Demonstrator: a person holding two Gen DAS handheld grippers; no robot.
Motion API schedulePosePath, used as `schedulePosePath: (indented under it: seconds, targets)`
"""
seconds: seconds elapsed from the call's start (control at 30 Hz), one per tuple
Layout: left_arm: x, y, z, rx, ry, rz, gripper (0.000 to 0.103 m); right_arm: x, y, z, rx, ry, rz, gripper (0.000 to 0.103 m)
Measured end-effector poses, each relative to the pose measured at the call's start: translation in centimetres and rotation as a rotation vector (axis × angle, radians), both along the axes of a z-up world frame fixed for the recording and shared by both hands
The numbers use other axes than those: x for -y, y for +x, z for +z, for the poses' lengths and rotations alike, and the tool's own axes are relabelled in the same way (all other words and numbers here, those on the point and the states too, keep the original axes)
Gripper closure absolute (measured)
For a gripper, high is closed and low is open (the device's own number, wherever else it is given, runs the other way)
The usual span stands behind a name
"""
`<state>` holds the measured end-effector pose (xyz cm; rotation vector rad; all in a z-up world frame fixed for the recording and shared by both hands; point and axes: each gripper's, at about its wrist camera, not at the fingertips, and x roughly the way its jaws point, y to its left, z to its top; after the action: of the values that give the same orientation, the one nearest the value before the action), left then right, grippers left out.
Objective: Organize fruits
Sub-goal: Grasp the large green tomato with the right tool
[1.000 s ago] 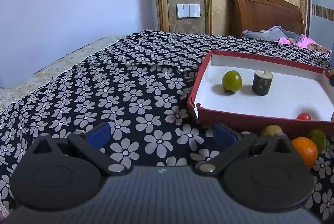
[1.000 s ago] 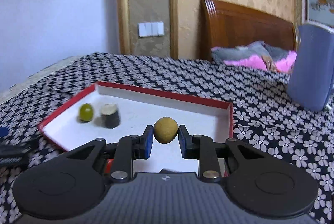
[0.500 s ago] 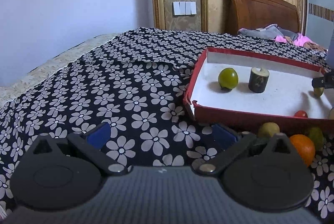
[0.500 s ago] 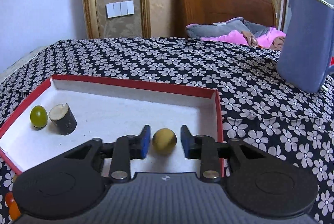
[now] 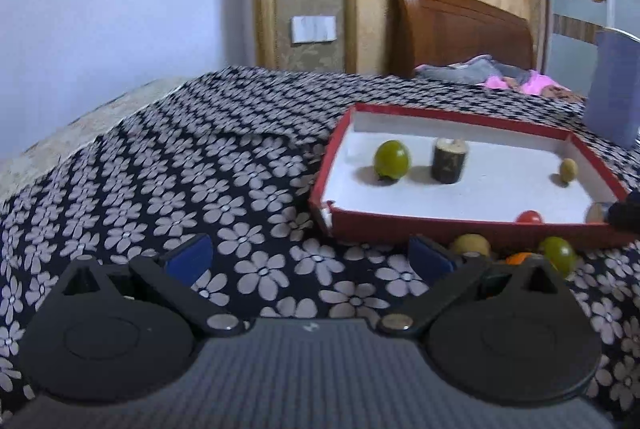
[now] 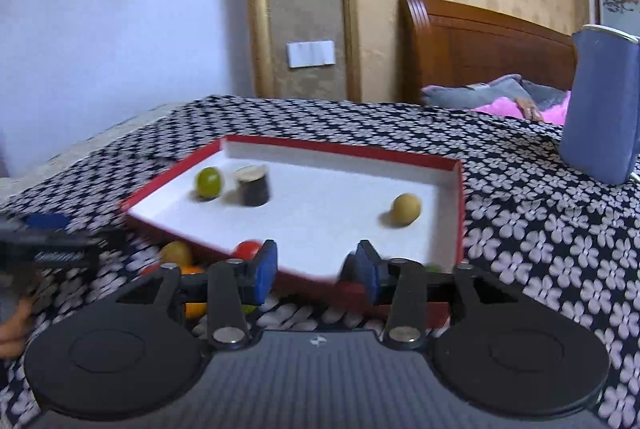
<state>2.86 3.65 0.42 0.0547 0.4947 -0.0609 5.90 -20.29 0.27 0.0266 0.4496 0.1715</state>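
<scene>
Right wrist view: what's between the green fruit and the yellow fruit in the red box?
The dark log-like cylinder, right beside the green fruit; from there to the yellow fruit the red box floor is bare white. The left wrist view agrees.

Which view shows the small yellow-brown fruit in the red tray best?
The right wrist view: the yellow-brown fruit sits near and unobstructed, close to the red tray's right wall. In the left wrist view it looks smaller and farther off.

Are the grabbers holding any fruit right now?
No. The left gripper and right gripper are both open and empty. The yellow fruit lies loose in the red box.
</scene>
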Motion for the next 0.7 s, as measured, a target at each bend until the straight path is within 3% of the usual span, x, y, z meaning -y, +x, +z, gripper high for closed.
schedulePosePath:
  seconds: [0.17,0.3,0.4,0.7]
  targets:
    - [1.2,-1.4,0.6,0.058,0.088,-0.004,0.000,-2.5,-1.4,-0.7,0.007,-0.086,0.096,0.059]
    - [1.0,-1.1,0.0,0.051,0.105,0.024,0.000,-4.5,-1.6,-1.0,0.021,-0.174,0.147,0.059]
    - [0.4,-0.5,-0.5,0.013,0.088,0.037,0.000,-5.0,-0.7,-1.4,-0.010,-0.207,0.125,0.059]
    - [-0.8,-0.3,-0.5,0.004,0.008,0.027,0.000,-5.1,2.1,-2.4,-0.082,-0.187,0.130,0.060]
